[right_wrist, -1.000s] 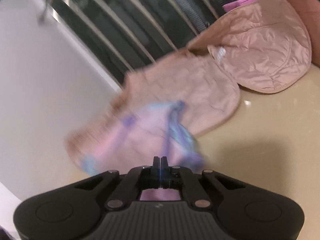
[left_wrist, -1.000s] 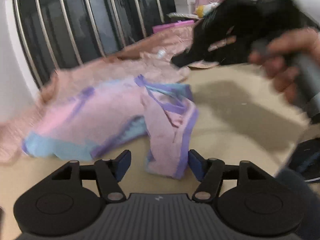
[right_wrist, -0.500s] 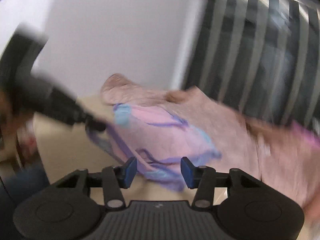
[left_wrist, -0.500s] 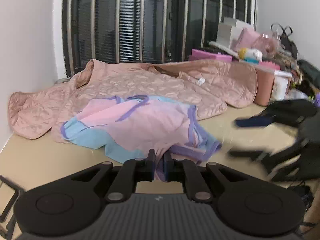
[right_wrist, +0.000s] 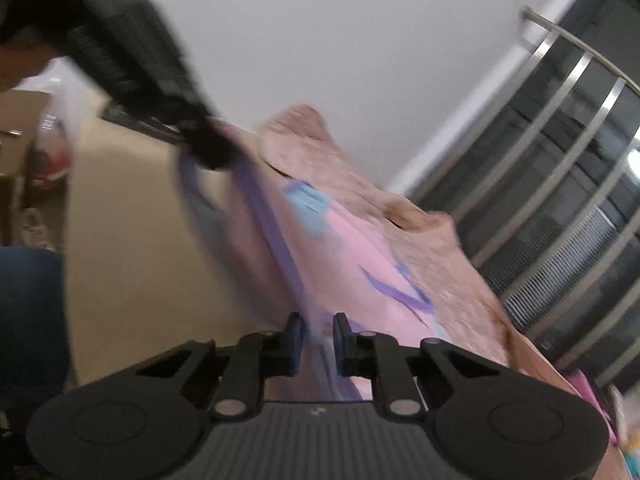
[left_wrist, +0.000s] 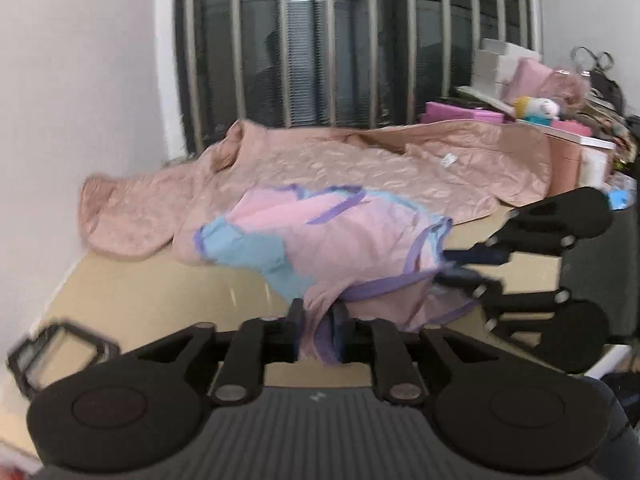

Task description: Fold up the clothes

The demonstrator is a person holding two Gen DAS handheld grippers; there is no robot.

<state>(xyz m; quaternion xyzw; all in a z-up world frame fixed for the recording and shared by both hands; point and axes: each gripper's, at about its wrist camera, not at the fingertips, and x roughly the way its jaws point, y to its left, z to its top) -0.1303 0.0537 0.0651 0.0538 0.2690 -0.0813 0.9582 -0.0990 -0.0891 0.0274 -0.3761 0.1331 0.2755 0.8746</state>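
Observation:
A pink garment [left_wrist: 344,240] with purple trim and a light blue part lies on a beige table [left_wrist: 152,300], partly on a quilted pink blanket [left_wrist: 360,168]. My left gripper [left_wrist: 318,330] is shut on the garment's near edge. My right gripper [left_wrist: 460,268] shows at the garment's right edge in the left wrist view. In the right wrist view my right gripper [right_wrist: 318,338] is shut on the garment's [right_wrist: 360,272] purple-trimmed hem, and my left gripper [right_wrist: 212,152] holds the other end of that hem, which is lifted between them.
Metal window bars [left_wrist: 360,40] stand behind the table. Boxes, a pink case [left_wrist: 464,112] and a plush toy [left_wrist: 536,108] crowd the back right. A black frame-like object [left_wrist: 60,348] lies at the table's front left edge. A white wall [left_wrist: 80,80] is on the left.
My left gripper closed on the garment's near edge and stays shut. My right gripper was open half a second ago and has now closed on the hem at the garment's right side.

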